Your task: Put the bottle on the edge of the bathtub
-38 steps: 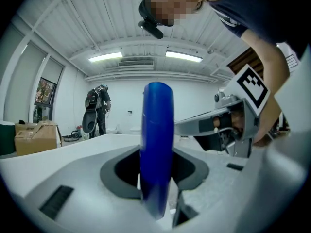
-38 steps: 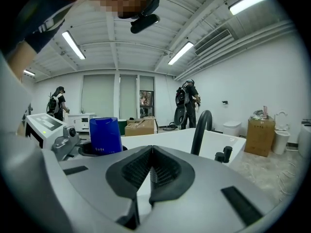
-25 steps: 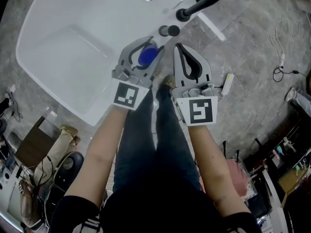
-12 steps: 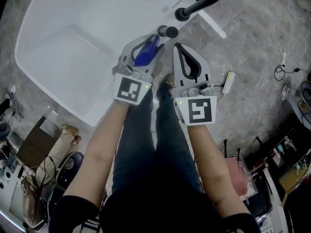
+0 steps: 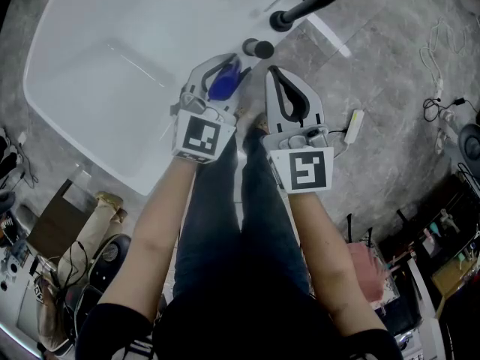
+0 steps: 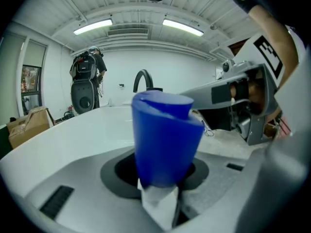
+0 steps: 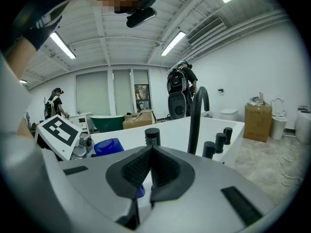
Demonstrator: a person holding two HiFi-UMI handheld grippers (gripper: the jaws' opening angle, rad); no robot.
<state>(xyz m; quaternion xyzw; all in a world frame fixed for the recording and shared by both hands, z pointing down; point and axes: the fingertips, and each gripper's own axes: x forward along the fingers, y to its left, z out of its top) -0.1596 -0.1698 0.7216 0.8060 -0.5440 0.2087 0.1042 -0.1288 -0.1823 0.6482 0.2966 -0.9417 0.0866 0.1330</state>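
A blue bottle point(image 5: 223, 83) sits between the fingers of my left gripper point(image 5: 231, 62), which is shut on it above the near rim of the white bathtub point(image 5: 112, 21). In the left gripper view the bottle point(image 6: 165, 140) stands upright, filling the centre, with a white part at its lower end. My right gripper point(image 5: 274, 72) hangs just to the right of it, shut with nothing in it. In the right gripper view its black pads point(image 7: 141, 166) meet, and the bottle point(image 7: 108, 146) shows to the left.
A black faucet point(image 5: 300, 6) and a black knob point(image 5: 259, 48) stand on the tub rim just beyond the grippers; more knobs point(image 7: 221, 142) show beside the faucet point(image 7: 197, 115). A white cable point(image 5: 435, 88) lies on the grey floor at right. Bags and gear point(image 5: 90, 223) sit lower left.
The left gripper has tipped the bottle from end-on to lying along the jaws, and shifted slightly left. The right gripper has stayed where it was.
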